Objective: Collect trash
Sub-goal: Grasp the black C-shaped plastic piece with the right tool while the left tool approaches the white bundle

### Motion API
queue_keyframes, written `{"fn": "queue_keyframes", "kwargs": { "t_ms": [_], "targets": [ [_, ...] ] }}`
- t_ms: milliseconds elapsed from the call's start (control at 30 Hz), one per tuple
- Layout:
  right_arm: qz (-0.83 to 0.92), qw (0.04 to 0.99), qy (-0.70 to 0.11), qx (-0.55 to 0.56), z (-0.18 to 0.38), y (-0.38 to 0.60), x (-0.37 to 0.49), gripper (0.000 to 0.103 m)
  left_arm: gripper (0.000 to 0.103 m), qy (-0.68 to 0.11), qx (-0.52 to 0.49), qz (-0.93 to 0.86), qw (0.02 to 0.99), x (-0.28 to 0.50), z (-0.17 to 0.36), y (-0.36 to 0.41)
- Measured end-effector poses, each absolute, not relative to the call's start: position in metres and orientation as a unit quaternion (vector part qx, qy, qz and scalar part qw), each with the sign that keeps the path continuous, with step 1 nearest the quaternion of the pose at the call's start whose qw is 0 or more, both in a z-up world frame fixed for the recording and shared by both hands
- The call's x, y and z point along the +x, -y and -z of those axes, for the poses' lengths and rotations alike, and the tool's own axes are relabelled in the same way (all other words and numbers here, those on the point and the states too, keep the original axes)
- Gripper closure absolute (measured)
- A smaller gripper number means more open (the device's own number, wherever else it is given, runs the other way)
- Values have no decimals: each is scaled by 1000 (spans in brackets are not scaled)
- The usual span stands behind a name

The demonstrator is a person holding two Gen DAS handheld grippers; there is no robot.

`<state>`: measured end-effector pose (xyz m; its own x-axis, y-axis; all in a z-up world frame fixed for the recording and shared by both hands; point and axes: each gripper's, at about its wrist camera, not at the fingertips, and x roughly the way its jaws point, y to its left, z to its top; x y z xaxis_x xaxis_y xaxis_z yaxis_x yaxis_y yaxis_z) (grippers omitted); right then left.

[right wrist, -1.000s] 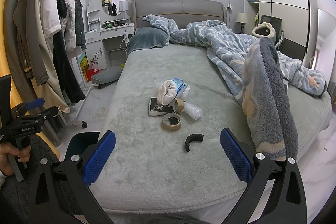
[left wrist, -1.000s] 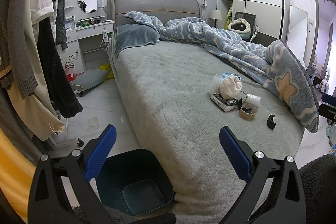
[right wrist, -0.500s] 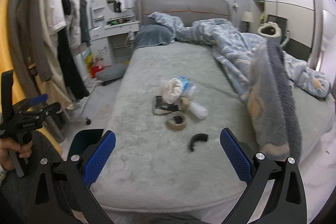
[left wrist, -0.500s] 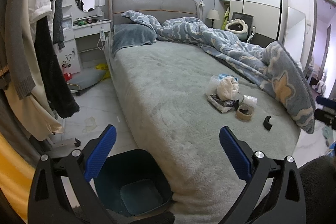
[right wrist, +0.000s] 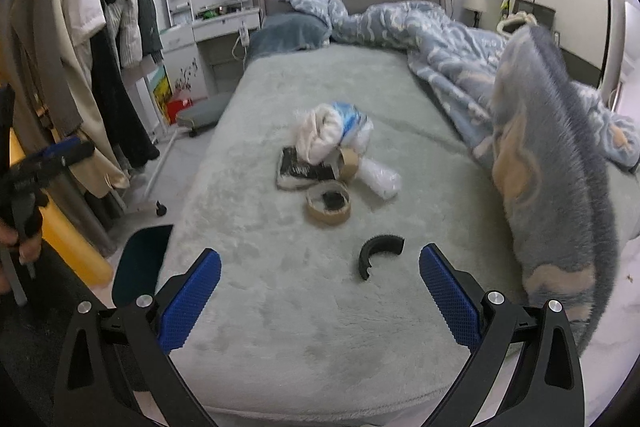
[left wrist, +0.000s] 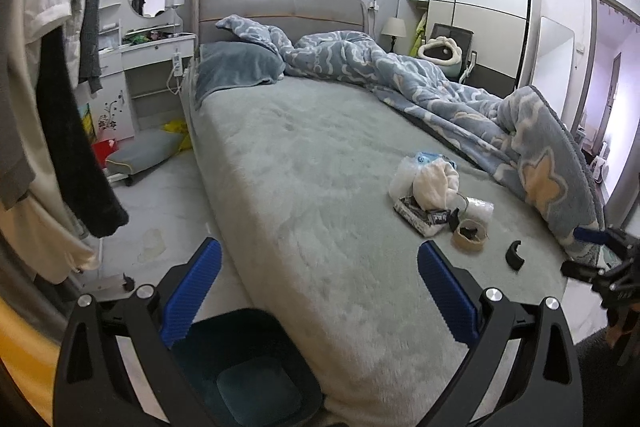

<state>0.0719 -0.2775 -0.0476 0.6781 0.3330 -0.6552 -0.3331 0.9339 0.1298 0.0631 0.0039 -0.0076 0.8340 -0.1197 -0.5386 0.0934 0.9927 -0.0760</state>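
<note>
Bed [right wrist: 280, 307] fills both views; only the left claw [left wrist: 318, 287], spread empty like the right claw [right wrist: 320, 291], sees inside the bin [left wrist: 256, 383].

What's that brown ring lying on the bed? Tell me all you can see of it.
It looks like a roll of brown tape, nearly used up, more cardboard core than tape. It lies flat on the grey-green bed cover, hole upward, with something dark inside the ring. It sits at the near edge of the small pile of rubbish, close against a black-and-white packet. A curved black piece lies apart, nearer the camera. Nothing grips it.
</note>
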Motion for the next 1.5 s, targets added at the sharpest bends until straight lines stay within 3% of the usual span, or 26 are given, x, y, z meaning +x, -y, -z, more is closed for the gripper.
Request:
{"fn": "queue_keyframes", "kwargs": {
  "t_ms": [267,733,933,1500],
  "targets": [
    [-194,902,-383,-45,69,281,104,18,6,-291,-11,86,953,101,20,7],
    [-262,881,-387,-79,99,298,149,22,18,-316,8,140,938,146,45,50],
    [-298,867,-393,-74,109,294,161,35,23,-313,7,178,933,160,50,75],
    [-314,857,-404,-71,122,305,170,56,29,-305,9,211,929,204,58,120]
  ]
}}
